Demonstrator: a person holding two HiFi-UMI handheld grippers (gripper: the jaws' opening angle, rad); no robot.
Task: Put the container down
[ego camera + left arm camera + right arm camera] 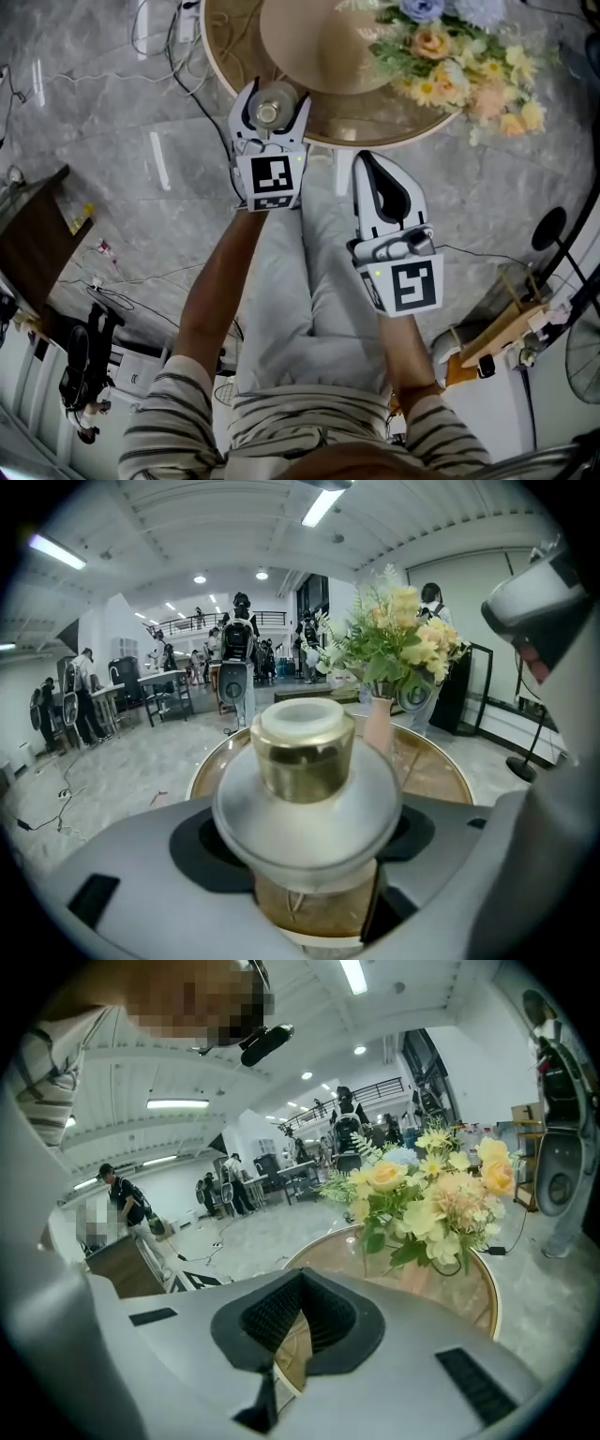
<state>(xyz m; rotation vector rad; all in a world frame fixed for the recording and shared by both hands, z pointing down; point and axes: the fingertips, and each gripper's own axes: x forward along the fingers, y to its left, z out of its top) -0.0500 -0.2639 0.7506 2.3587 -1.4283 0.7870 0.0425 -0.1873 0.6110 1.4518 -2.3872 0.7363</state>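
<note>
A small frosted-glass container with a gold collar and white cap sits upright between the jaws of my left gripper, which is shut on it. In the head view the same container hangs at the near edge of the round glass-topped table, with the left gripper around it. My right gripper is held lower and to the right, off the table, over the person's lap. Its jaws are shut with nothing between them, and in its own view the right gripper points at the table edge.
A vase of yellow, peach and blue flowers stands on the table's far right, also seen as a bouquet. Cables trail on the marble floor at left. A dark cabinet stands far left; a fan stand at right.
</note>
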